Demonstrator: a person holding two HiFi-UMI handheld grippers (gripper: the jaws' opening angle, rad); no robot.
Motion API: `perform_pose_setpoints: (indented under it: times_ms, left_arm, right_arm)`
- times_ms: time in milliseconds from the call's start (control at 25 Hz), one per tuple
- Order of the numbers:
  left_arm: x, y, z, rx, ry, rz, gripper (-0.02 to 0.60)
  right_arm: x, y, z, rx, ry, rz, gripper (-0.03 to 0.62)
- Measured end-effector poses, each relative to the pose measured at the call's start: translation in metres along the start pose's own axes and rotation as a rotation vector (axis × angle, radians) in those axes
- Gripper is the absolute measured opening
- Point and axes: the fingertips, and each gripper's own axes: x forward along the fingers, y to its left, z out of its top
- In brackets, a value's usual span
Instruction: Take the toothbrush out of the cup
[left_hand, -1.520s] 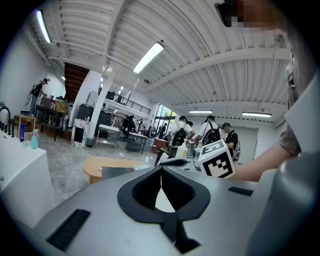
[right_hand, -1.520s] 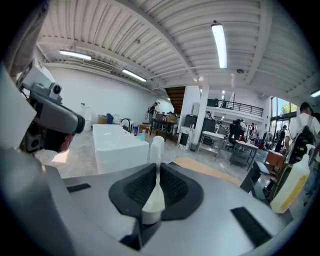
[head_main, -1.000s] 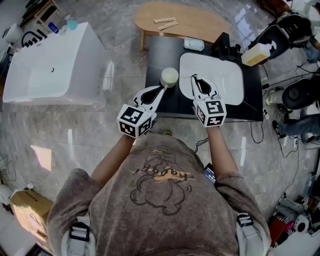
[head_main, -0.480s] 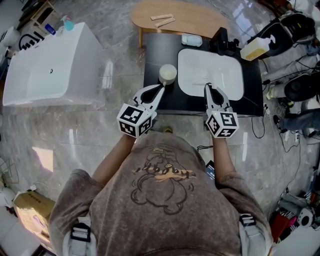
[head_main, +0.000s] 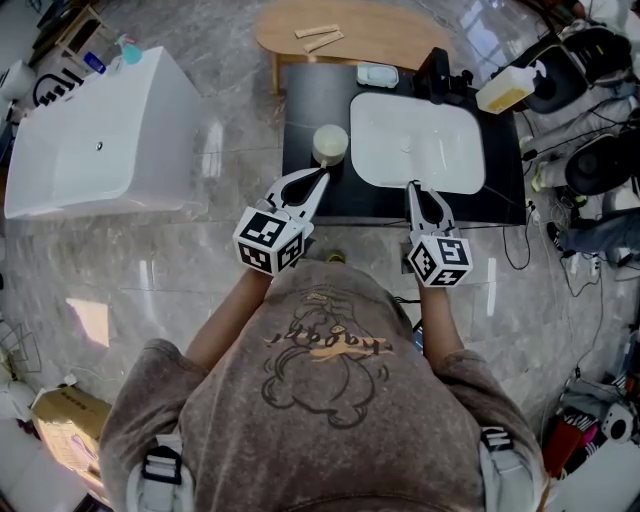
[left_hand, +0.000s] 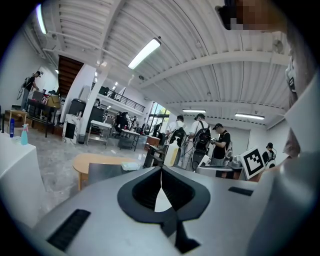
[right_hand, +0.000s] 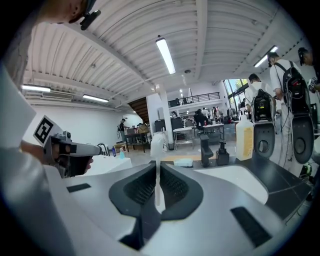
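A cream cup (head_main: 330, 143) stands on the black table (head_main: 305, 100), left of the white sink (head_main: 440, 172). My left gripper (head_main: 322, 173) has its jaws together, tips at the cup's near side. In the left gripper view (left_hand: 161, 170) the pale cup shows through the slit; whether the tips pinch it I cannot tell. My right gripper (head_main: 411, 186) hangs over the sink's front edge, well clear of the cup. The right gripper view shows it (right_hand: 158, 167) shut on a white toothbrush (right_hand: 156, 150), which stands upright, head on top.
Behind the sink stand a black faucet (head_main: 438, 75), a soap dish (head_main: 378, 74) and a yellowish bottle (head_main: 500, 95). A wooden table (head_main: 380, 30) lies beyond. A large white tub (head_main: 100, 140) is on the left. Cables and equipment crowd the right side.
My right gripper has drawn back from beside the cup to the sink's front edge, rolling a little, with the toothbrush in it. The left gripper and the cup have stayed put.
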Motion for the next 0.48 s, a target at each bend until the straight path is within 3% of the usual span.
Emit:
perform_pose_setpoints:
  times_ms: [480]
  left_arm:
    - [0.005, -0.0026, -0.0019, -0.007, 0.0, 0.003, 0.021]
  right_arm:
    - [0.0011, -0.0033, -0.0029, 0.012, -0.009, 0.0, 0.023]
